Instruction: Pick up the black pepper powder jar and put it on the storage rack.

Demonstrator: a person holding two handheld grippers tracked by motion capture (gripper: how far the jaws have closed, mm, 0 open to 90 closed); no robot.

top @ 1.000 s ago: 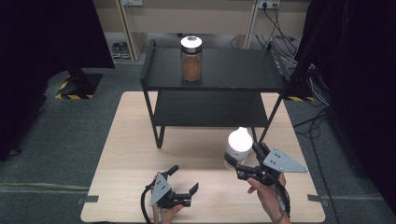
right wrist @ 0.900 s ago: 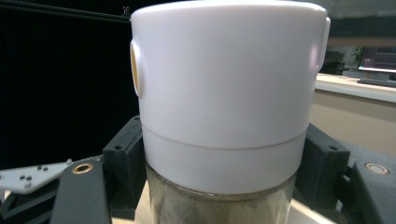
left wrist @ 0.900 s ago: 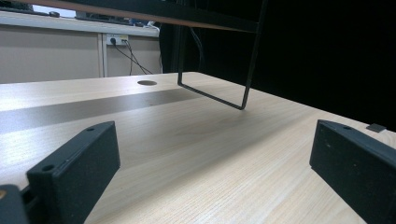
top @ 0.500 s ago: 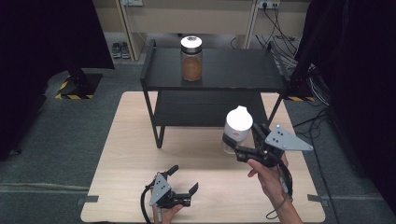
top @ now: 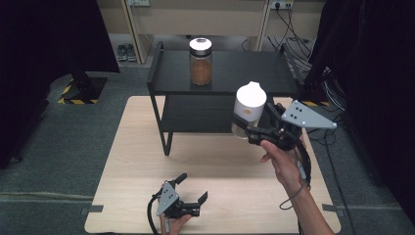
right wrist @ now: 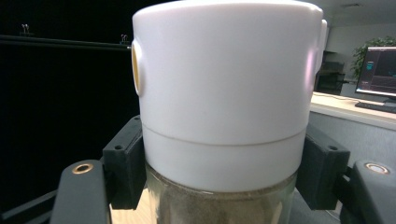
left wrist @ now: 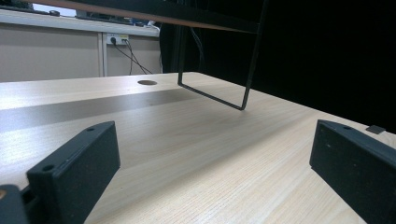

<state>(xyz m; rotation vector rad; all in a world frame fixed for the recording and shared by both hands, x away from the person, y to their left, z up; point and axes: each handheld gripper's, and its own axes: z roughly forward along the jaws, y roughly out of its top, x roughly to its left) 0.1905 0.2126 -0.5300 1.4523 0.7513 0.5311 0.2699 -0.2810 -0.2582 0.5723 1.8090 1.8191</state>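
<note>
Pale wood table [top: 132, 161], black rack [top: 274, 73] at its far edge — the right gripper [top: 254, 132] clamps an upright white-capped jar [top: 248, 108] just near of the top shelf, right of the brown jar [top: 200, 62]. Left gripper [top: 193, 188] rests near, jaws wide, empty.

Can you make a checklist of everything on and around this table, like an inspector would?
Surface: pale wooden table, with a round hole in it in the left gripper view.
Job's things: white-capped jar held up in the air in front of the black shelf; a brown-filled jar stands on the shelf's top level.
Clutter: nothing seen.
Grippers: right gripper shut on the white-capped jar below its cap; left gripper open, low over the table's near edge, holding nothing.
Cables: one trails from each gripper; more hang from wall sockets behind.
Surroundings: grey carpet, dark curtains at both sides, shoes on the floor behind.
</note>
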